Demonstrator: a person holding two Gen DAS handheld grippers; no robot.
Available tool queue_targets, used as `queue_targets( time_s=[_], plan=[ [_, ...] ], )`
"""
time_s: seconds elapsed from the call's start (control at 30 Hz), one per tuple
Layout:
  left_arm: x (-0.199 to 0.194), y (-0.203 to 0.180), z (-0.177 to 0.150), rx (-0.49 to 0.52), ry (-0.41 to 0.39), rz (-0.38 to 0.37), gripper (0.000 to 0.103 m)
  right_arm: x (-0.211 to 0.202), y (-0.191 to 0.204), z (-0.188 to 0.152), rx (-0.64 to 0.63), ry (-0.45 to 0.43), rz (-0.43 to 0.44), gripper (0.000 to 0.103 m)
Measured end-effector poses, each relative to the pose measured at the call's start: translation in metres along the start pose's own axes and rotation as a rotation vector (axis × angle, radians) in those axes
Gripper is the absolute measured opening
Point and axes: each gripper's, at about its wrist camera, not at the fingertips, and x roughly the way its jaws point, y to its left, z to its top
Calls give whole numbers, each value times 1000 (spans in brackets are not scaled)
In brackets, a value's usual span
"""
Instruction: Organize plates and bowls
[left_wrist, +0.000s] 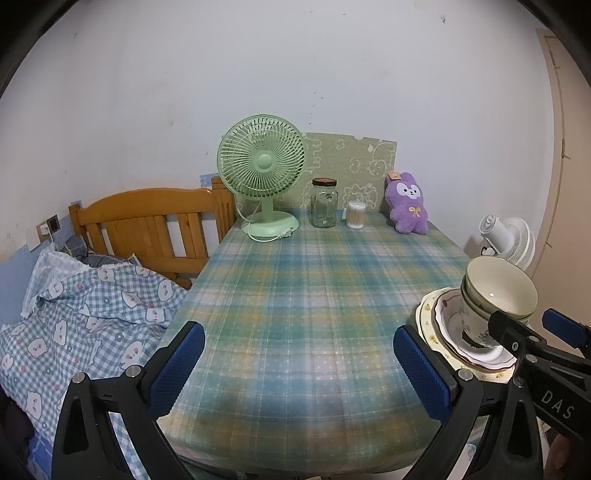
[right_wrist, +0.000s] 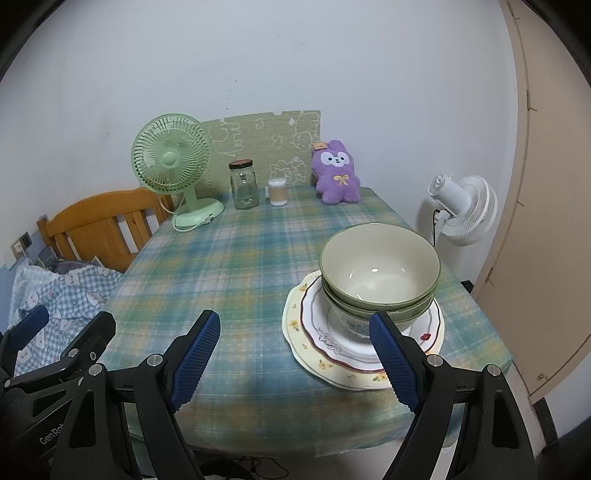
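Observation:
One stack of dishes stands at the table's front right. A cream flowered plate (right_wrist: 292, 325) lies at the bottom, with a white red-rimmed plate (right_wrist: 317, 334) on it. A floral bowl (right_wrist: 345, 321) sits on that, and two nested green-rimmed bowls (right_wrist: 380, 269) sit on top. My right gripper (right_wrist: 295, 358) is open and empty, its right finger just in front of the stack. The left wrist view has the bowls (left_wrist: 498, 284) and plates (left_wrist: 428, 317) at far right, behind the right gripper (left_wrist: 532, 328). My left gripper (left_wrist: 299, 369) hangs open over bare cloth; it also shows as the left gripper (right_wrist: 66, 325).
Along the wall end of the plaid table (right_wrist: 229, 266) stand a green fan (right_wrist: 173, 162), a glass jar (right_wrist: 243, 186), a cotton-swab tub (right_wrist: 277, 192) and a purple plush (right_wrist: 336, 173). A wooden headboard (left_wrist: 147, 221) and bedding (left_wrist: 92, 306) lie left; a white fan (right_wrist: 461, 208) and a door (right_wrist: 546, 221) are right.

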Motion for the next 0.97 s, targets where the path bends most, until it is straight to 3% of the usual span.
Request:
queue_targets(
  time_s=[0.97],
  plan=[
    [-1, -9, 6, -9, -7, -6, 103, 2, -8, 5, 4, 2, -11, 85]
  ],
)
